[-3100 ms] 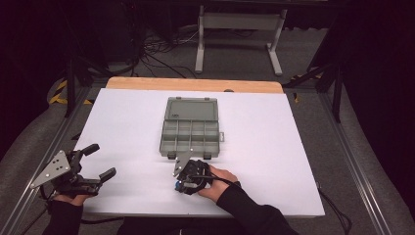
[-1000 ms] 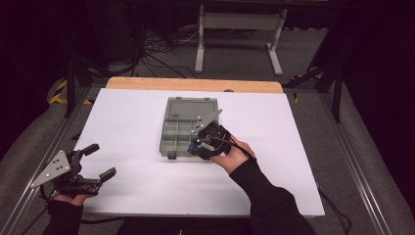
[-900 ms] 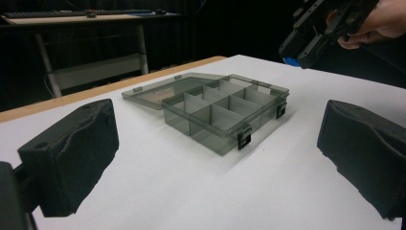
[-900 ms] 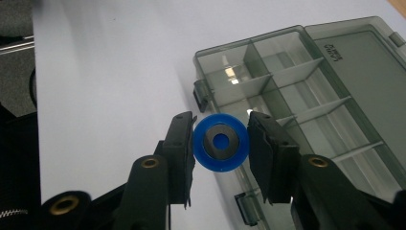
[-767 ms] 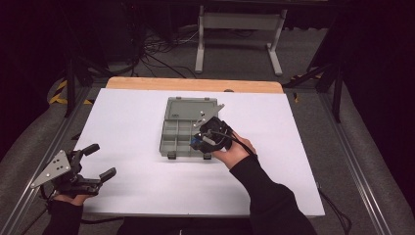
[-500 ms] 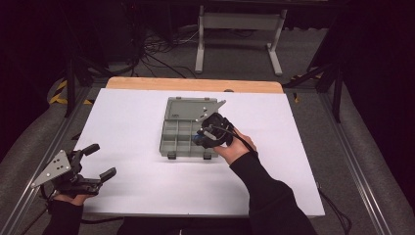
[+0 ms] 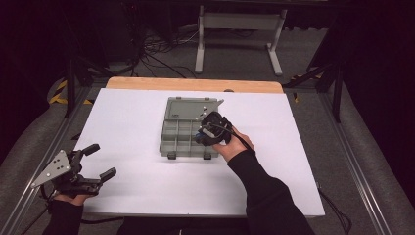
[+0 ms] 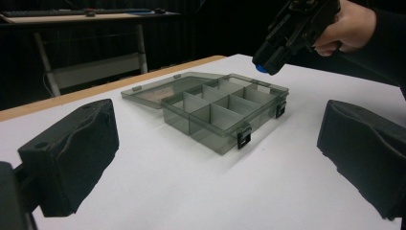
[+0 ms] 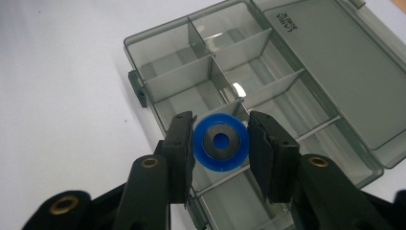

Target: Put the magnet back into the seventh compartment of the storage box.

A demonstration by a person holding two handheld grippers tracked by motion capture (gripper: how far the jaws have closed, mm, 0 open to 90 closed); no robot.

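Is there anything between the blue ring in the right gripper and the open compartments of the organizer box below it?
Nothing visible. The right gripper holds the blue ring above the grey organizer box, whose lid lies folded back flat. The compartments beneath look empty, with only thin dividers between them.

Blue ring (image 9: 220, 142) w/ grey centre, held above grey compartment box (image 9: 201, 72); box open, lid flat.
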